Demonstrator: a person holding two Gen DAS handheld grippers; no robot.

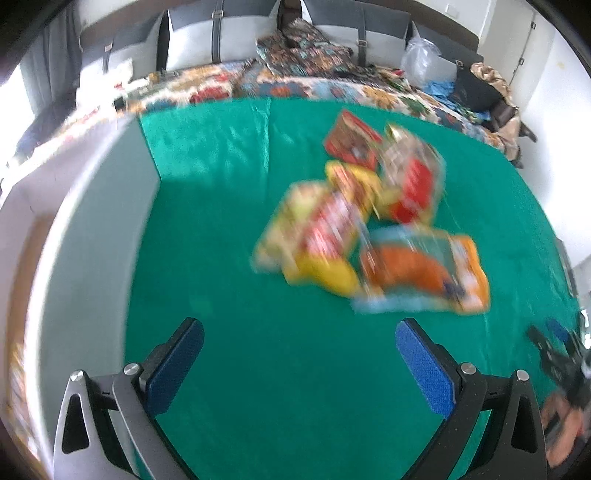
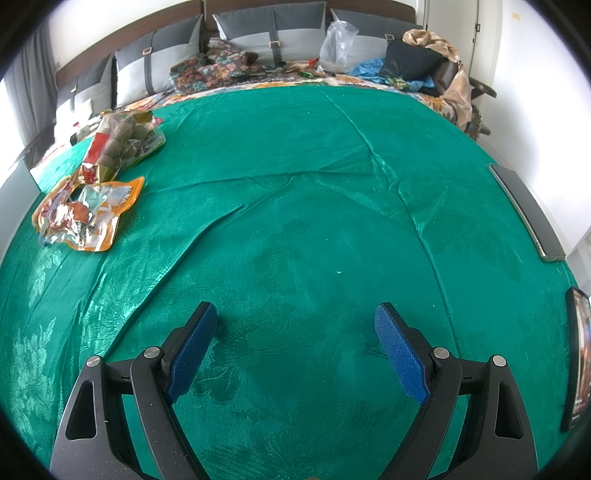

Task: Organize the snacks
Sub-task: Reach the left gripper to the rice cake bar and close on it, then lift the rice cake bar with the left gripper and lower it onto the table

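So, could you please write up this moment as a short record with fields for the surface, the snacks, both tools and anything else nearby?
surface: shiny green patterned cloth, creased
snacks: several packets heaped together; orange foil pouch nearest, yellow and red packet beside it, clear bag of brown round pieces behind
left tool: open, empty, short of the heap
right tool: open, empty, over bare cloth
nearby: dark flat slab at the cloth's right edge; grey cushions behind
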